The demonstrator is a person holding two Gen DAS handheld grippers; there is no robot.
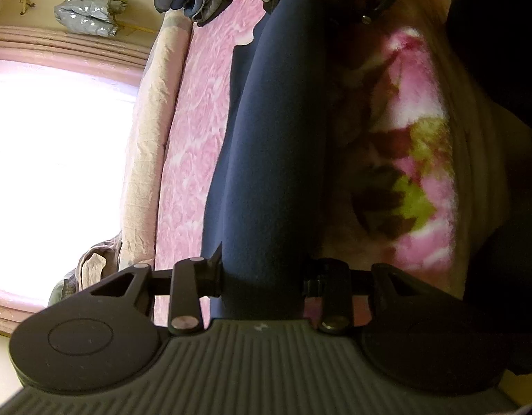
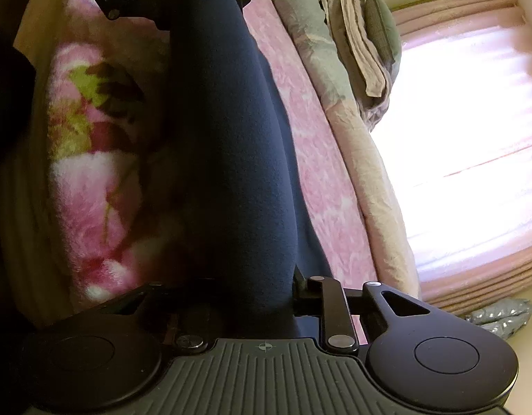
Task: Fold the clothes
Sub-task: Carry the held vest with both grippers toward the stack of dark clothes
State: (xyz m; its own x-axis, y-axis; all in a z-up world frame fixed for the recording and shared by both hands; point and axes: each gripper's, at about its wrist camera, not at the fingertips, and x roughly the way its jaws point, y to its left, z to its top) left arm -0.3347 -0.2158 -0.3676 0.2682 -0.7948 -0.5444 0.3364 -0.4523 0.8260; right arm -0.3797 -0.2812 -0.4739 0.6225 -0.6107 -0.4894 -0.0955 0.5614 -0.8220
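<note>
Navy garment [image 1: 272,145], stretched above the pink bedspread [image 1: 200,131], is pinched at opposite ends by the left claw [image 1: 262,276] and right claw [image 2: 252,294], apparently mid-fold, so the next move is judged to need both ends brought together.

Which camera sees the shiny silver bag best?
The left wrist view: the silver bag shows whole, near the top. The right wrist view catches only a corner of it, low at the right edge.
</note>
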